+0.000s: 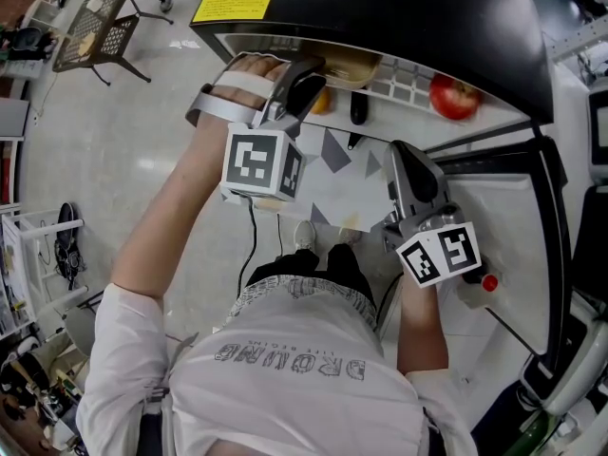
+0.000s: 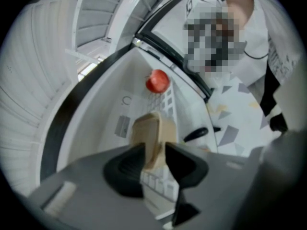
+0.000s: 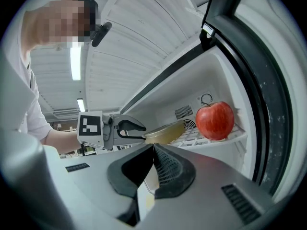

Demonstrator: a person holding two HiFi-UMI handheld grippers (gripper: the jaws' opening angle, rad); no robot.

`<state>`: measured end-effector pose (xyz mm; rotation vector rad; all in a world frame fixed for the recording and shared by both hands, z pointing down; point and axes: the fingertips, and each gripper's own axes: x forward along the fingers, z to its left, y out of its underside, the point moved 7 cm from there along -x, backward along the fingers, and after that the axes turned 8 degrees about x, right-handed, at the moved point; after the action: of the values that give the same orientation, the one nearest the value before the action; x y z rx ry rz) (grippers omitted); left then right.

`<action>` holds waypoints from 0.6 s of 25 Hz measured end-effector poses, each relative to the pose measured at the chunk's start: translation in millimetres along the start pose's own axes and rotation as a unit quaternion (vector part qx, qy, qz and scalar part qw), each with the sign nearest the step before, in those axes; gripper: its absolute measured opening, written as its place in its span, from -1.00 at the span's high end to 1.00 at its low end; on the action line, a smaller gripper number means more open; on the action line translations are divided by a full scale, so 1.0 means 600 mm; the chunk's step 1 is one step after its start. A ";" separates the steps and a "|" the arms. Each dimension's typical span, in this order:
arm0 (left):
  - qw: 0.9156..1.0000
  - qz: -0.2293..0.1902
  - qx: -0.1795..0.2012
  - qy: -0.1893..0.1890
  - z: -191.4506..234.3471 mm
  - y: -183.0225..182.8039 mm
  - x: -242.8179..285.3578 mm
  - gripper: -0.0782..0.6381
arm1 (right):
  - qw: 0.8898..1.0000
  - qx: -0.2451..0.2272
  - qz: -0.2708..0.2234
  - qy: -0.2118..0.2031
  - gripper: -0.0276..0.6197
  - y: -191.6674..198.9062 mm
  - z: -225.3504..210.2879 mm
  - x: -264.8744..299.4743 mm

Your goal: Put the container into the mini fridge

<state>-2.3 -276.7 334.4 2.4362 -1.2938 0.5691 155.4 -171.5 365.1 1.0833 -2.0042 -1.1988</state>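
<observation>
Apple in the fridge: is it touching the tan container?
Apart: the right gripper view shows bare shelf between the container and the apple.

The container was a translucent tan, the apple red. The mini fridge was black outside and white within (its label yellow). Grey triangles patterned the white floor; the marker cube bore black-and-white squares.

**Inspector:** Class of premises?

**Assessor:** Lab or workshop hall, not a home. Pale polished floor, ribbed panel ceiling with tube lights, cluttered racks along the floor's left edge.

**Inspector:** Anything further?

**Assessor:** A loose cable on the floor, metal mesh furniture, and a mini fridge.
</observation>
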 end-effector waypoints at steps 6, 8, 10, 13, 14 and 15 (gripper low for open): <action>1.000 0.007 -0.006 0.001 -0.012 0.005 -0.015 0.37 | 1.000 -0.002 0.000 -0.001 0.91 0.003 0.016 -0.011; 1.000 0.008 -0.008 0.000 -0.015 0.005 -0.021 0.36 | 1.000 -0.003 0.000 -0.002 0.91 0.005 0.021 -0.014; 1.000 0.007 -0.014 -0.004 -0.016 0.004 -0.031 0.37 | 1.000 -0.005 -0.001 -0.002 0.91 0.005 0.026 -0.019; 0.999 -0.004 -0.035 -0.014 -0.015 0.000 -0.049 0.37 | 1.000 -0.010 -0.001 -0.003 0.91 0.003 0.035 -0.025; 0.999 -0.011 -0.047 -0.018 -0.014 -0.001 -0.057 0.38 | 1.000 -0.011 -0.002 -0.003 0.91 0.002 0.039 -0.027; 0.998 -0.018 -0.060 -0.021 -0.013 -0.003 -0.065 0.41 | 1.000 -0.013 -0.002 -0.002 0.91 0.001 0.043 -0.030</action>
<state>-22.2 -244.8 322.0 2.3802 -1.2594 0.4189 144.3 -144.6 353.3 1.0733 -1.9853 -1.2273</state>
